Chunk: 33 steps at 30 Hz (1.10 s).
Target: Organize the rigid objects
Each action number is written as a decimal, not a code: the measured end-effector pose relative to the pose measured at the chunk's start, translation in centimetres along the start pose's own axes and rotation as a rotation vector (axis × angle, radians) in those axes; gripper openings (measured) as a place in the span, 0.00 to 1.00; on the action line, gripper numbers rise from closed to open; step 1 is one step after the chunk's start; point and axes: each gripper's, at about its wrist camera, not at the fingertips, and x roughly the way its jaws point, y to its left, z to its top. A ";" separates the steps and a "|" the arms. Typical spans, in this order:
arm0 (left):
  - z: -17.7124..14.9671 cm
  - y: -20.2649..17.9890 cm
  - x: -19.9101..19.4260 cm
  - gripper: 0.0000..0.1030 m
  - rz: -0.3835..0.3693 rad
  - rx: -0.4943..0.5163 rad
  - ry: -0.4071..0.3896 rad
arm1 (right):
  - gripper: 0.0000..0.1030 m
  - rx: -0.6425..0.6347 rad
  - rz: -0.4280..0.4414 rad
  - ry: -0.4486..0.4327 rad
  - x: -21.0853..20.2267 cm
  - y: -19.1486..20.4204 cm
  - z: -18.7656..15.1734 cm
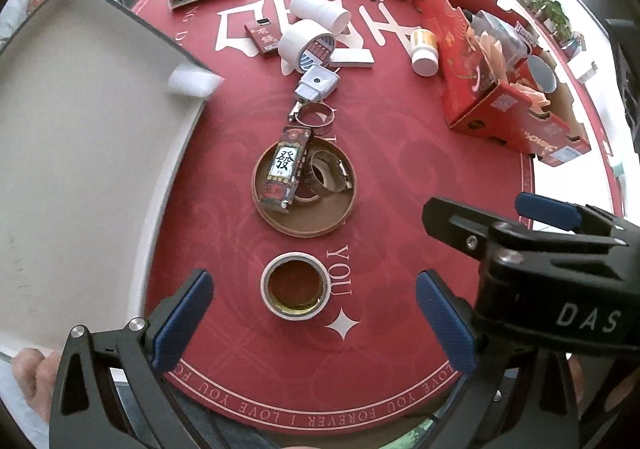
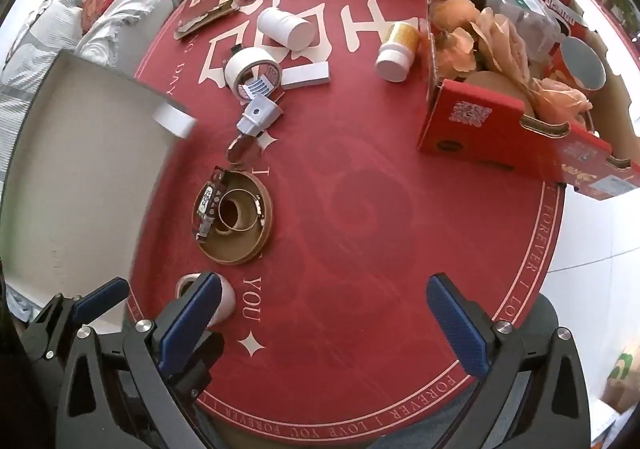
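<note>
Two metal rings (image 1: 320, 169) in round lid (image 1: 304, 221), clear only in L view.

"I LOVE YOU FOREVER" on tablecloth (image 1: 400, 153)

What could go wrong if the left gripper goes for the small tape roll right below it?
1. The right gripper sits close beside the left gripper, both open; they could collide on the descent.
2. The small tape roll stands on end on the red mat; an off-centre close might skid it.
3. The round lid, loaded with a loose patterned box, lies just beyond and could be knocked.
</note>
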 end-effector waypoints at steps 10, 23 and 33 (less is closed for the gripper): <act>0.5 1.0 0.3 0.99 -0.009 -0.026 0.005 | 1.00 -0.013 -0.009 0.009 0.1 0.1 -0.6; 0.3 2.0 0.9 0.99 -0.009 -0.034 0.019 | 1.00 -0.021 0.025 -0.014 1.4 0.4 -0.5; 0.3 1.9 1.3 0.99 -0.004 -0.039 0.027 | 1.00 -0.030 0.051 -0.055 1.2 0.4 -0.4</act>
